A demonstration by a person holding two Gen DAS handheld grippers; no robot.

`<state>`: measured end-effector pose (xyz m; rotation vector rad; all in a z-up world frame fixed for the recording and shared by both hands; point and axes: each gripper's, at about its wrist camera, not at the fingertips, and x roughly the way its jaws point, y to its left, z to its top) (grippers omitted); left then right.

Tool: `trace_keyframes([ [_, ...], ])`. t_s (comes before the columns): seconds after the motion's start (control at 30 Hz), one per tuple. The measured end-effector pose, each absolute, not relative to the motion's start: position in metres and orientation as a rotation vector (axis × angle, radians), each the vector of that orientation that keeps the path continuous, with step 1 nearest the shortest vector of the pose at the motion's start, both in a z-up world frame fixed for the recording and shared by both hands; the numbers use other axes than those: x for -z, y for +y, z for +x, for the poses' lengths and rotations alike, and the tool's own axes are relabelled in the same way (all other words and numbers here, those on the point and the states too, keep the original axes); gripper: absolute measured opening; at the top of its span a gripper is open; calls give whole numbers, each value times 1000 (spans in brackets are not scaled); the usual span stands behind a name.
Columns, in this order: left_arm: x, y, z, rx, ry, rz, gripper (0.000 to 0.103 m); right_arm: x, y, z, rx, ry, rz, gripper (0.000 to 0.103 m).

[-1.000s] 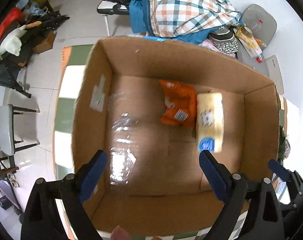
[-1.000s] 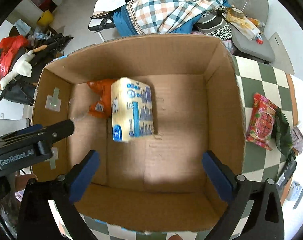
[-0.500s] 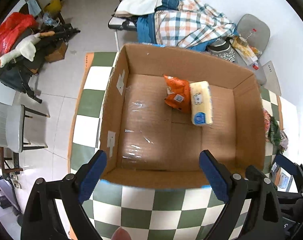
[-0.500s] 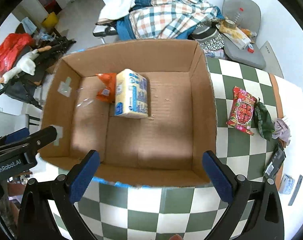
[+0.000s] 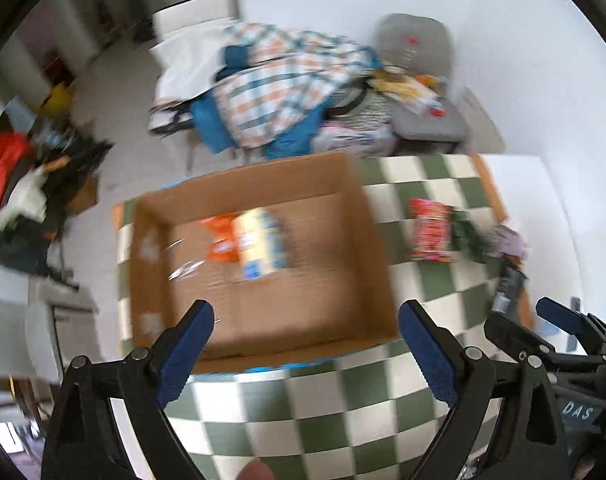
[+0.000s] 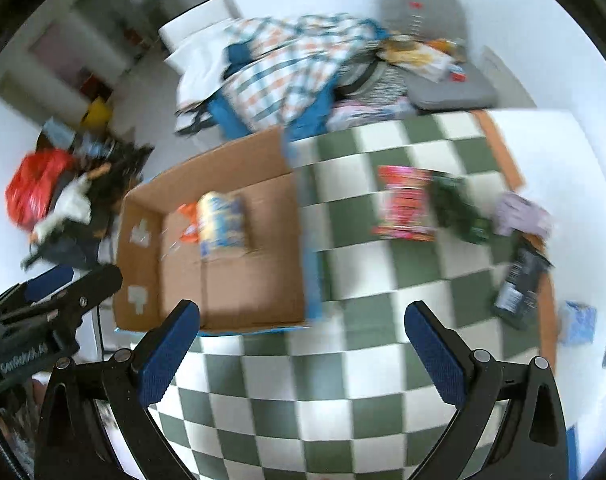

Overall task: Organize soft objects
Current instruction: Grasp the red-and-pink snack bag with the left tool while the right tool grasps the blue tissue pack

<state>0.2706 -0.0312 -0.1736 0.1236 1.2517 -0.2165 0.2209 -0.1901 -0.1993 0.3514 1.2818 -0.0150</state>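
Note:
An open cardboard box (image 5: 343, 336) (image 6: 263, 160) stands on the green and white checked table (image 5: 303, 420) (image 6: 343, 240). Inside lie an orange packet (image 5: 219, 240) (image 6: 187, 224) and a pale yellow tissue pack (image 5: 259, 242) (image 6: 221, 222), side by side. To the box's right lie a red snack packet (image 5: 429, 234) (image 6: 405, 204), a dark green packet (image 5: 469, 238) (image 6: 459, 208) and a pale purple cloth (image 6: 521, 210). My left gripper (image 5: 305, 348) hangs open and empty above the box's near wall. My right gripper (image 6: 301, 346) is open and empty over the table beside the box.
A black pouch (image 6: 519, 288) and a small blue pack (image 6: 577, 320) lie near the table's right edge. Behind the table a chair holds plaid clothes (image 5: 283, 84) and a grey cushion (image 5: 423, 52). Clutter with a red bag (image 6: 35, 184) fills the floor at left.
Both grippers have risen out of the box and drawn back toward the right. The box now looks smaller, and the packets on the table have come into view. Both stay open.

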Motion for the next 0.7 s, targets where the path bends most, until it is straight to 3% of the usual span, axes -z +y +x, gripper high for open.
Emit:
trace_keyframes([
  [0.4,217,-198,303,316,1327,310,95,228,-438,142,442,1218,746,103],
  [0.7,310,-250,355,272,1523,360,95,342,-581,62,823,1122,1304,103],
])
